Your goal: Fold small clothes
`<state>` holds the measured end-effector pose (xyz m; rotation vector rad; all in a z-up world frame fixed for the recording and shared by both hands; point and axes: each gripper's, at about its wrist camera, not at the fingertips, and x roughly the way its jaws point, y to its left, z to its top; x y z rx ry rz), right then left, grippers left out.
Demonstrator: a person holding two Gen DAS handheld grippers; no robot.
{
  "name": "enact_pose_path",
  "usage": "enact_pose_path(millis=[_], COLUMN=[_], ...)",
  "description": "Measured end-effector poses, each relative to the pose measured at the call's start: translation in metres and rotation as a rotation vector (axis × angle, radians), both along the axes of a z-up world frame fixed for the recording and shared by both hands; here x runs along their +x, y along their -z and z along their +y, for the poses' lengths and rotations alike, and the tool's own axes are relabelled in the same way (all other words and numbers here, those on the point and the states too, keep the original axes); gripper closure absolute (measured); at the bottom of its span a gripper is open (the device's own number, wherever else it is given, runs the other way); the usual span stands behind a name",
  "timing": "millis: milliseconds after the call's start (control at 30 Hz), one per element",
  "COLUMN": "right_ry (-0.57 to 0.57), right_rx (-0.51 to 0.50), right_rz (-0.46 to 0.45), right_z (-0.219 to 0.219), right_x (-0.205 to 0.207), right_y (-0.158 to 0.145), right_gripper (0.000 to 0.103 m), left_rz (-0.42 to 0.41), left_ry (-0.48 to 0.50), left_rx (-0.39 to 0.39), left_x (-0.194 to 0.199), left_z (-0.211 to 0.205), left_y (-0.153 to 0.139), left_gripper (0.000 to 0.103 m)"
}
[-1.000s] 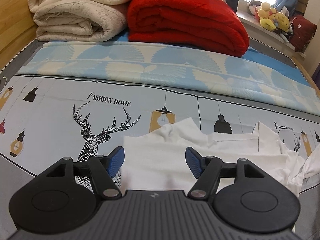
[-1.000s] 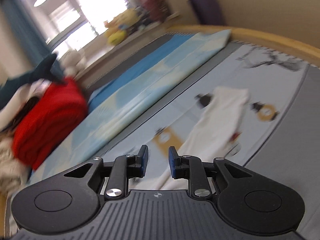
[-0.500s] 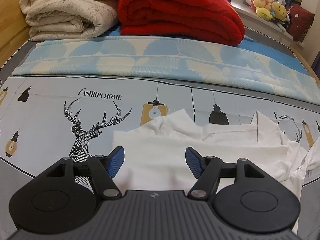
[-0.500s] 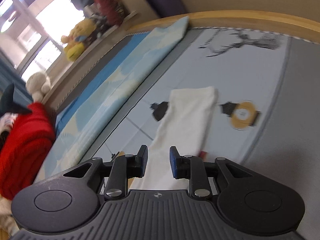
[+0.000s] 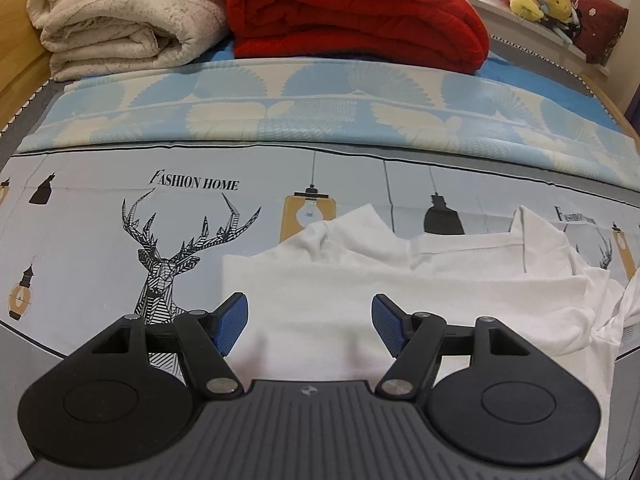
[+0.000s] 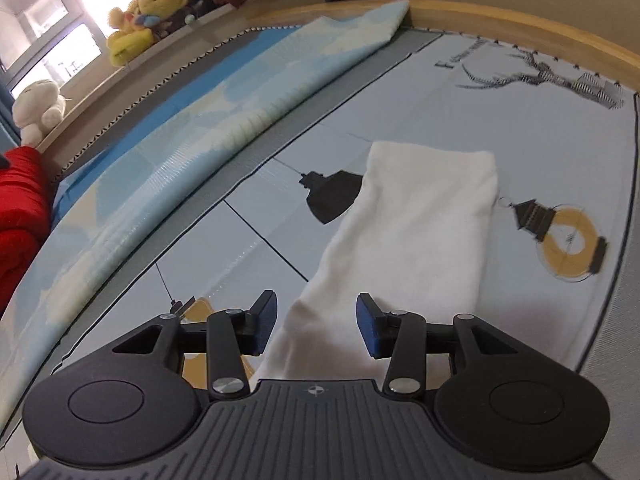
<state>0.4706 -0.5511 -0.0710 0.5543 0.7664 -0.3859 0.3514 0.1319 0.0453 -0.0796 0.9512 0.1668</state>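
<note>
Two claws hang tilted downward over a bed [image 5: 100,216] covered in a sheet printed with lamps and a deer. The left claw [image 5: 310,322] stands with its blue pads wide apart above the near part of a white shirt [image 5: 360,280], which lies spread and rumpled on the sheet; nothing is pinched between the pads. The right claw [image 6: 316,320] has just been opening its jaws, and they now stand apart over the near end of a white sleeve [image 6: 420,216]; the cloth passes under the gap, and the pads do not press on it.

Only the left wrist view shows the shirt's body, with a folded collar edge toward the far side and bunched cloth at the right edge. It also shows a rolled cream blanket [image 5: 120,20] and a red blanket [image 5: 352,12] stacked at the far end of the bed, behind a blue and cream patterned cloth [image 5: 320,116].

Only the right wrist view shows the sleeve laid out long and flat, reaching away toward a lantern print, plus the wooden bed rim [image 6: 520,28] and a white plush toy [image 6: 38,108] on the window ledge
</note>
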Motion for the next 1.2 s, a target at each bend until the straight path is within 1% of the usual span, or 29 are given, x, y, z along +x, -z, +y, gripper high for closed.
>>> enact_pose_path(millis=[67, 100, 133, 167, 200, 233, 267, 333, 433, 500, 533, 600, 667, 733, 800, 833, 867, 900, 933, 967, 1033, 1067, 1133, 1200], right_ry=[-0.013, -0.018, -0.033, -0.044, -0.056, -0.058, -0.041, -0.013, -0.036, -0.099, -0.148, -0.282, -0.452, -0.644, -0.822, -0.914, -1.014, -1.093, -1.169, -1.206, -1.266, -1.290, -1.288, -1.250], right_rx=[-0.026, -0.060, -0.120, -0.168, -0.218, -0.262, -0.276, -0.265, -0.284, -0.276, -0.270, -0.267, -0.257, -0.218, -0.162, -0.126, -0.071, -0.029, -0.006, -0.003, 0.026, 0.011, -0.069, -0.115], right_rz=[0.019, 0.037, 0.053, 0.065, 0.079, 0.094, 0.093, 0.060, -0.050, -0.153, -0.213, -0.355, -0.504, -0.627, -0.695, -0.705, -0.683, -0.635, -0.557, -0.465, -0.280, -0.210, -0.158, -0.112], right_z=[0.006, 0.011, 0.018, 0.024, 0.030, 0.034, 0.036, 0.039, 0.057, 0.080, 0.097, 0.140, 0.193, 0.249, 0.297, 0.322, 0.348, 0.367, 0.386, 0.400, 0.411, 0.409, 0.398, 0.378], right_x=[0.009, 0.013, 0.018, 0.020, 0.022, 0.023, 0.022, 0.017, 0.007, -0.002, -0.008, -0.024, -0.047, -0.077, -0.104, -0.117, -0.129, -0.135, -0.141, -0.148, -0.157, -0.164, -0.179, -0.182], right_y=[0.005, 0.007, 0.008, 0.009, 0.010, 0.009, 0.006, -0.006, -0.042, -0.073, -0.090, -0.126, -0.160, -0.183, -0.192, -0.191, -0.184, -0.174, -0.161, -0.146, -0.120, -0.113, -0.114, -0.125], right_gripper=[0.057, 0.057, 0.061, 0.087, 0.102, 0.102, 0.102, 0.102, 0.102, 0.102, 0.102, 0.102, 0.102, 0.102, 0.102, 0.100, 0.099, 0.098, 0.095, 0.091, 0.090, 0.090, 0.088, 0.081], left_rz=[0.002, 0.002, 0.001, 0.001, 0.000, -0.001, -0.003, -0.011, -0.022, -0.031, -0.035, -0.043, -0.049, -0.062, -0.076, -0.081, -0.084, -0.083, -0.081, -0.074, -0.062, -0.057, -0.051, -0.044], left_ry=[-0.003, -0.005, -0.007, -0.009, -0.011, -0.012, -0.014, -0.018, -0.028, -0.037, -0.041, -0.052, -0.080, -0.118, -0.156, -0.172, -0.190, -0.208, -0.221, -0.236, -0.249, -0.249, -0.245, -0.241], left_rx=[0.002, 0.002, 0.001, -0.001, -0.004, -0.006, -0.008, -0.014, -0.026, -0.037, -0.042, -0.052, -0.072, -0.100, -0.132, -0.150, -0.171, -0.192, -0.206, -0.222, -0.244, -0.253, -0.265, -0.273], left_x=[0.002, 0.002, 0.002, 0.001, 0.001, 0.000, -0.001, -0.002, -0.005, -0.009, -0.010, -0.014, -0.017, -0.019, -0.021, -0.022, -0.023, -0.024, -0.025, -0.026, -0.027, -0.028, -0.029, -0.028], left_z=[0.002, 0.004, 0.006, 0.007, 0.008, 0.010, 0.011, 0.015, 0.021, 0.026, 0.028, 0.035, 0.046, 0.059, 0.072, 0.078, 0.084, 0.090, 0.094, 0.098, 0.104, 0.106, 0.108, 0.109], left_y=[0.001, 0.000, 0.000, -0.001, -0.001, -0.002, -0.003, -0.007, -0.012, -0.016, -0.018, -0.021, -0.025, -0.031, -0.036, -0.038, -0.039, -0.039, -0.039, -0.038, -0.035, -0.034, -0.031, -0.027], left_gripper=[0.029, 0.029, 0.029, 0.029, 0.029, 0.029, 0.029, 0.029, 0.029, 0.029, 0.029, 0.029, 0.029, 0.029, 0.029, 0.029, 0.028, 0.028, 0.028, 0.028, 0.028, 0.028, 0.028, 0.028])
